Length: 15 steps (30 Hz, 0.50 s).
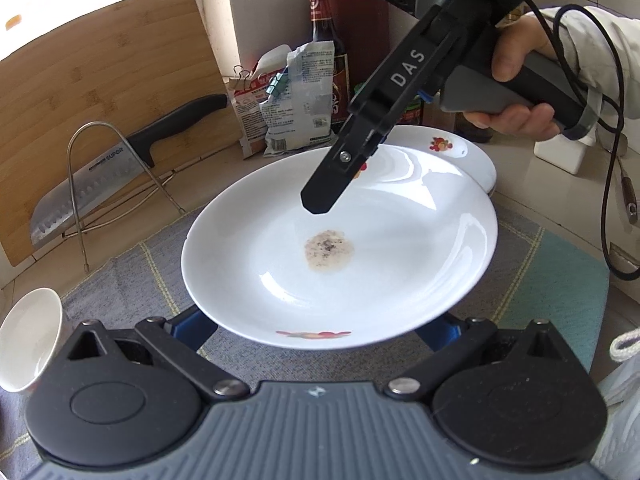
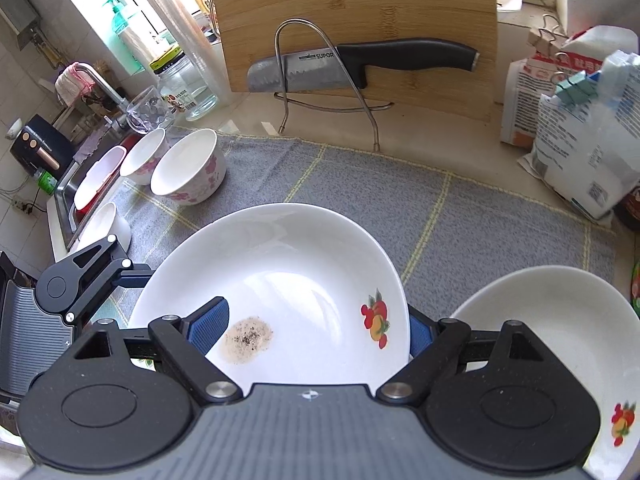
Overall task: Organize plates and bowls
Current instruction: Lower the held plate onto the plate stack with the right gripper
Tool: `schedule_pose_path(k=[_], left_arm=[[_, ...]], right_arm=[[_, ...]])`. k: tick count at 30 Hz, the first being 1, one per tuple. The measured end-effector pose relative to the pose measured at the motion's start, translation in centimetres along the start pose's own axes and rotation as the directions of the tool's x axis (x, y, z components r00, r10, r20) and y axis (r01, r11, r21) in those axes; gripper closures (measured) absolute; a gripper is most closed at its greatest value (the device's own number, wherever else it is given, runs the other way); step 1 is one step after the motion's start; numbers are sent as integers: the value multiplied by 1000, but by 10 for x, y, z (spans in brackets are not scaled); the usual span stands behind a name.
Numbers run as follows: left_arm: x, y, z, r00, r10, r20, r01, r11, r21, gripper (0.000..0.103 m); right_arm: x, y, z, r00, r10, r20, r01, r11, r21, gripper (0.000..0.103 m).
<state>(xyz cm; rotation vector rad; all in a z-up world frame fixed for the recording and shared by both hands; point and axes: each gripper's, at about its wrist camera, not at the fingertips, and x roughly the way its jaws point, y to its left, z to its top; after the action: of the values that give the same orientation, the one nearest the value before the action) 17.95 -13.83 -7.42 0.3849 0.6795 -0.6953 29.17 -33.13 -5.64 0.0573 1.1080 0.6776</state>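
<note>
Kitchen worktop (image 2: 460, 152) with a grey cloth (image 2: 360, 188) on it — that is where the dishes sit. A cutting board (image 2: 352, 20) leans at the back with a knife (image 2: 360, 64) in a wire rack.

One plate (image 1: 360, 264) is up off the cloth, tipped a little, with a brown spot (image 1: 329, 251) in the middle. Its fruit picture is at the rim. The left gripper (image 1: 320, 332) seems to hold the near rim, but the plate hides the tips, so I cannot tell if its jaws are pinching. The right gripper (image 2: 320, 334) reaches in from the far side. One blue pad (image 2: 208, 330) lies over the plate's inside and the other sits past the rim, so its jaws are spread and not squeezing yet.

A second plate (image 2: 560, 340) lies flat just beside, likely the stack spot. Bowls (image 2: 188, 172) stand close together by the sink (image 2: 64, 184) — probably already sorted. I think two grippers are used because the plate is wide and slippery.
</note>
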Motion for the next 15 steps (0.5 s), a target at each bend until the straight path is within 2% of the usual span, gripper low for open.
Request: schedule_pose_path(k=[15], left_arm=[[9,-31,20,999,-49,13,48,997,66,1]], right_arm=[[-39,-20,-29,998,-37,53,34,998,54,11]])
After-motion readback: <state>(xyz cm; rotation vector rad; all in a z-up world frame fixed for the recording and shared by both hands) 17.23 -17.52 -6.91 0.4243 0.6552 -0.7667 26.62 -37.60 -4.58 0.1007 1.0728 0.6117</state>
